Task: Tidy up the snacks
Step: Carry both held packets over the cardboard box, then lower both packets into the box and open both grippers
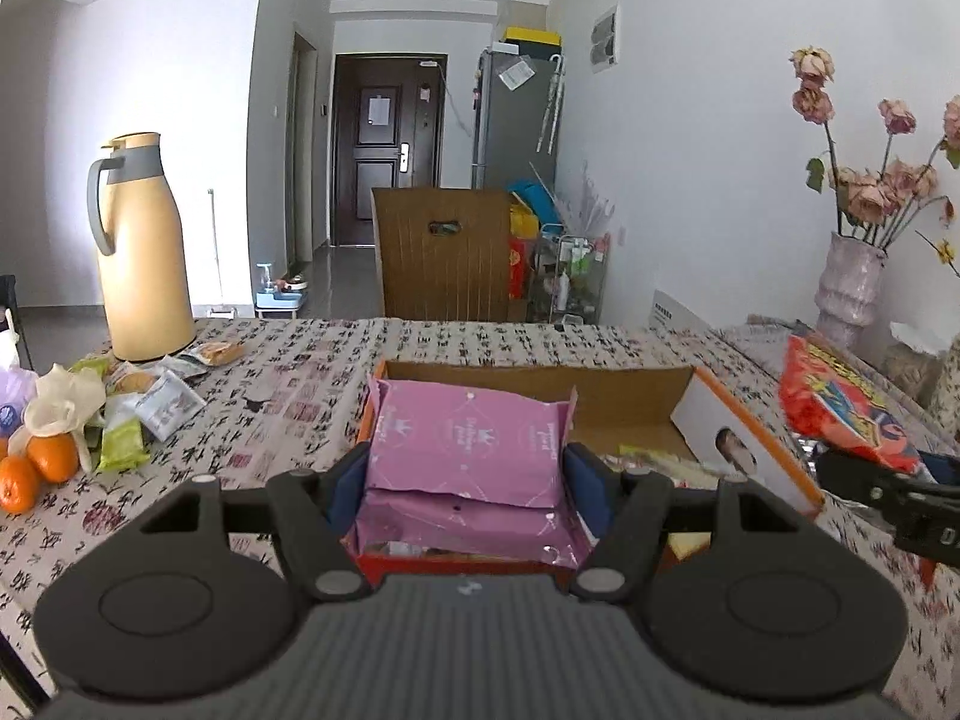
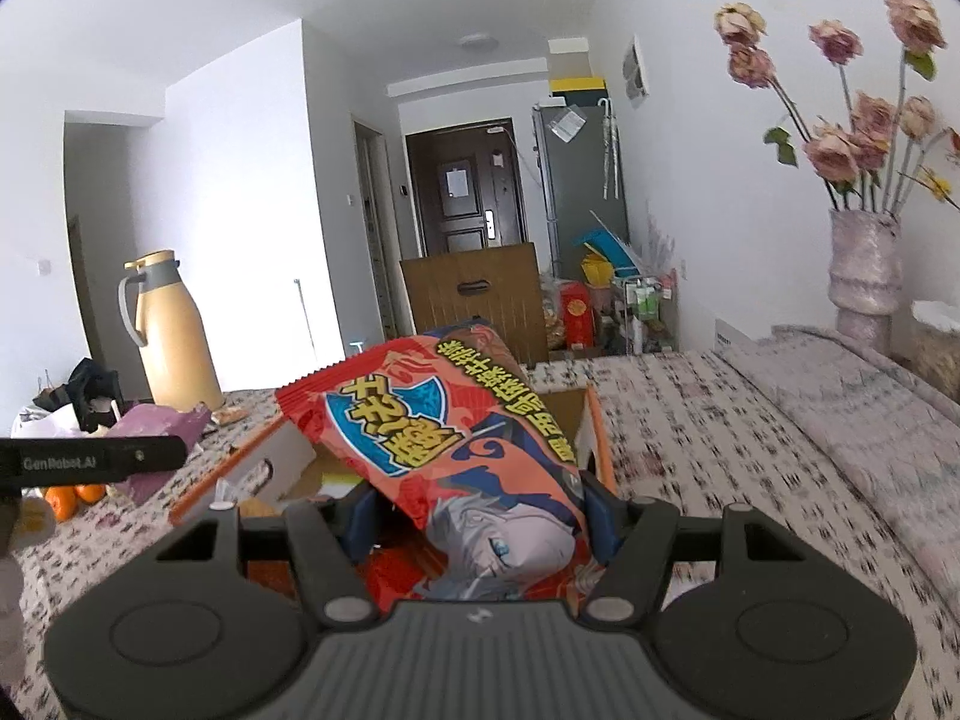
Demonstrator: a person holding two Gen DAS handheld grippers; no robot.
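Currently your left gripper (image 1: pixel 465 468) is clamped on the pink packet (image 1: pixel 468 450) above the cardboard box (image 1: pixel 624 384); your right gripper (image 2: pixel 474 510) grips the red snack bag (image 2: pixel 456 438) beside that box.

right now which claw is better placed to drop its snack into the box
Left, probably. The left claw holds the pink packet directly over the open cardboard box. The right claw grips the red snack bag nearer the box's side, so it likely needs more travel.

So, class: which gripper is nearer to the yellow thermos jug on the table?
Left. The left gripper, shut on the pink packet, is on the yellow thermos jug side of the box; the right gripper, holding the red snack bag, is on the opposite side.
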